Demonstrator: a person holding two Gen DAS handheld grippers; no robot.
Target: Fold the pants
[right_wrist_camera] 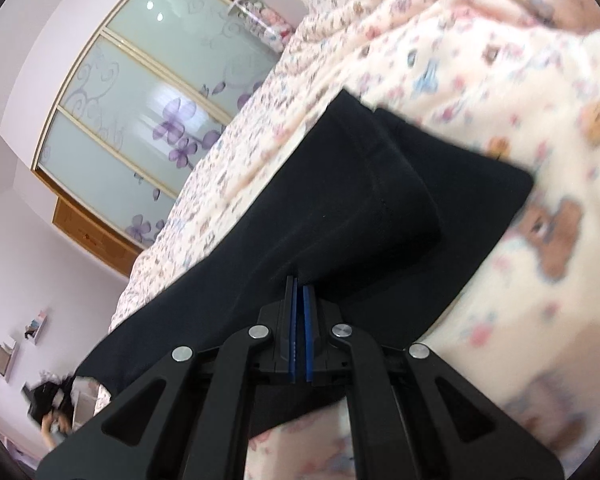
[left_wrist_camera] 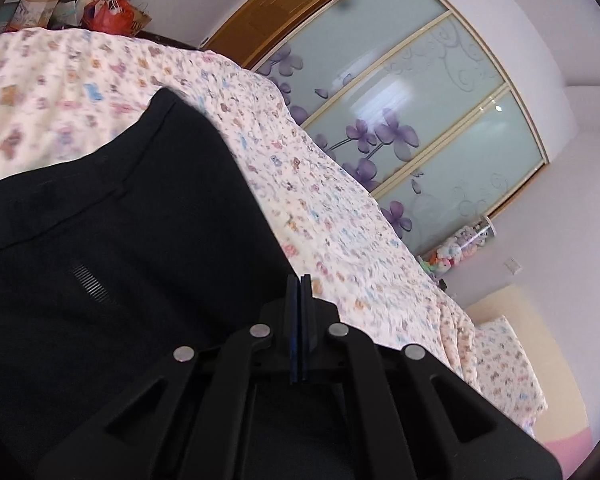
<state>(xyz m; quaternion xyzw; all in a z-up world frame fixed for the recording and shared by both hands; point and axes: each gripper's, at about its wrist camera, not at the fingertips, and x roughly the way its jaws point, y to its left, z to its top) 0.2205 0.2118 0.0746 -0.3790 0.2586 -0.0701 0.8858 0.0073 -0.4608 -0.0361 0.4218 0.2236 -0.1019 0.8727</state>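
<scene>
Black pants (left_wrist_camera: 120, 220) lie on a bed with a bear-print sheet (left_wrist_camera: 320, 200). In the left wrist view my left gripper (left_wrist_camera: 299, 280) is shut at the pants' right edge; the fabric between the pads is not clearly seen. In the right wrist view the pants (right_wrist_camera: 380, 208) run diagonally, with one layer folded over another and the leg ends at the upper right. My right gripper (right_wrist_camera: 299, 282) is shut on the edge of the upper black layer, with the blue pads (right_wrist_camera: 308, 320) pressed close together.
A wardrobe with frosted sliding doors and purple flowers (left_wrist_camera: 400, 120) stands beyond the bed; it also shows in the right wrist view (right_wrist_camera: 140, 120). Bags and boxes (left_wrist_camera: 100, 8) are piled past the bed's far end. A pillow (left_wrist_camera: 508, 368) lies at the right.
</scene>
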